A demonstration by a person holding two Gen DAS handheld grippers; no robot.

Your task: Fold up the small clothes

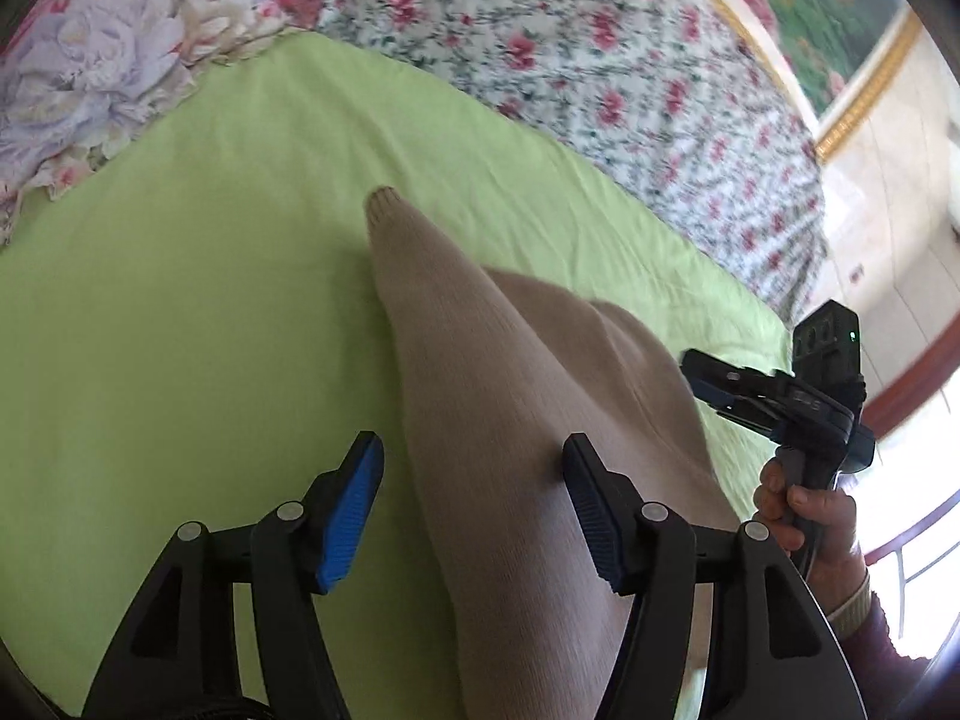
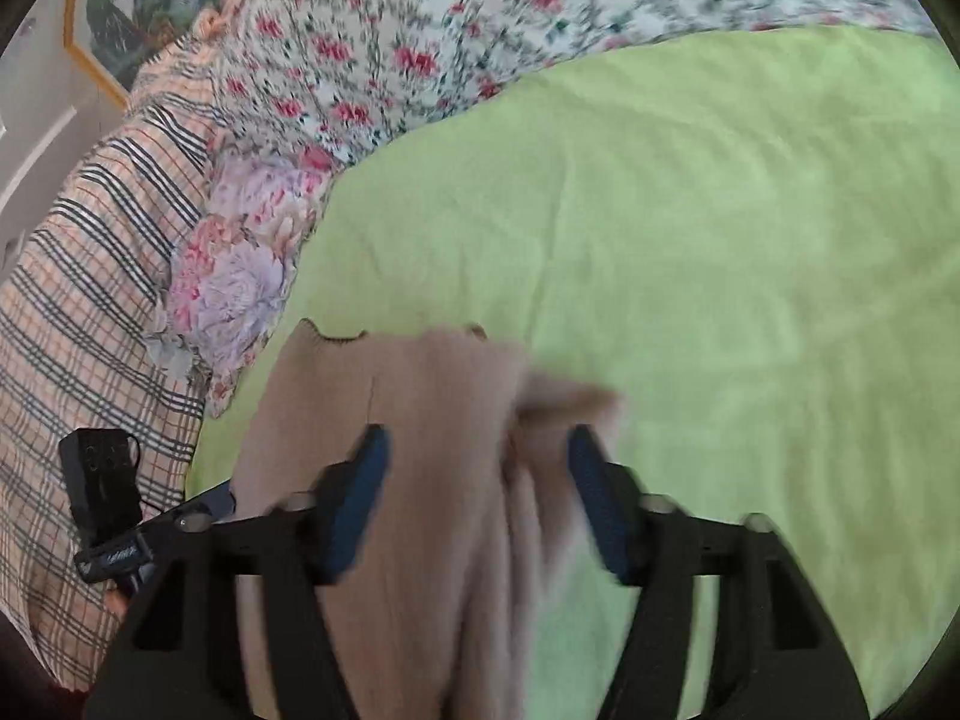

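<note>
A beige knitted garment [image 1: 510,396] lies on a light green sheet [image 1: 180,312], one sleeve stretched away with its cuff at the far end. My left gripper [image 1: 471,510] is open, its blue-padded fingers [image 1: 351,516] spread above the garment, holding nothing. In the right wrist view the same beige garment [image 2: 432,480] lies with its neckline at the far edge, part of it blurred by motion. My right gripper [image 2: 477,501] is open above it, empty. The right gripper also shows in the left wrist view [image 1: 729,384], held by a hand at the garment's right side.
A floral quilt [image 1: 600,48] lies bunched beyond the green sheet [image 2: 720,240]. A floral pillow [image 2: 240,276] and a checked blanket [image 2: 90,300] lie at the left. A framed picture [image 1: 828,18] hangs on the wall. The left gripper's body [image 2: 108,516] shows at lower left.
</note>
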